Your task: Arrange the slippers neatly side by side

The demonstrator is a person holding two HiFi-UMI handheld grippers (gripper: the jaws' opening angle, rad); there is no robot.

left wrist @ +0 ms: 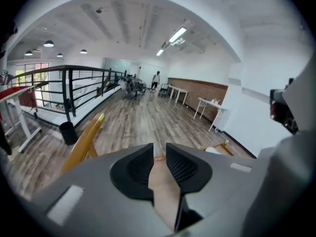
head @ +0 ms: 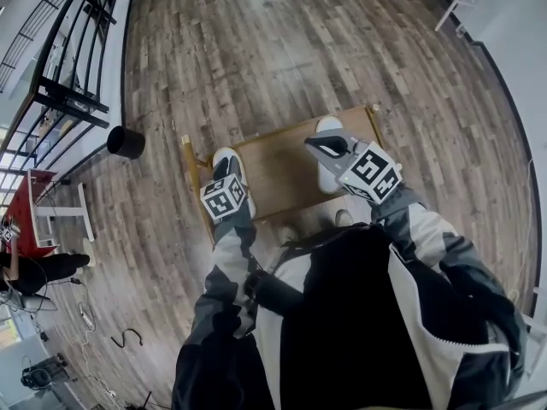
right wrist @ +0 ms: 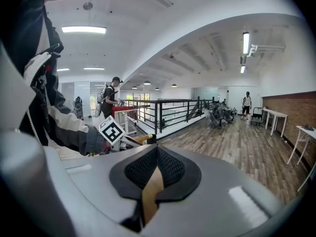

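**Two slippers apart on the low table, both grippers empty**

Closest to me is my dark and white jacket (head: 342,331), with both sleeves reaching toward twelve o'clock. On my left gripper (left wrist: 159,164) the fingers stand a little apart with nothing between them. On my right gripper (right wrist: 157,168) they are pressed together, empty.

Under both lies a low wooden table (head: 273,173). One white slipper (head: 225,155) sits at its eleven o'clock side, half hidden by my left gripper's marker cube. The other white slipper (head: 327,125) lies at one o'clock, with my right gripper across its middle. I cannot tell whether either gripper touches a slipper. The two slippers are well apart, with bare tabletop between them.

Past the table on the plank floor (head: 256,49), a black bin (head: 126,142) stands at ten o'clock, with a black railing (head: 77,67) beyond it. A red desk (head: 38,196) is at nine o'clock, and a white table (head: 457,2) far off at one o'clock.
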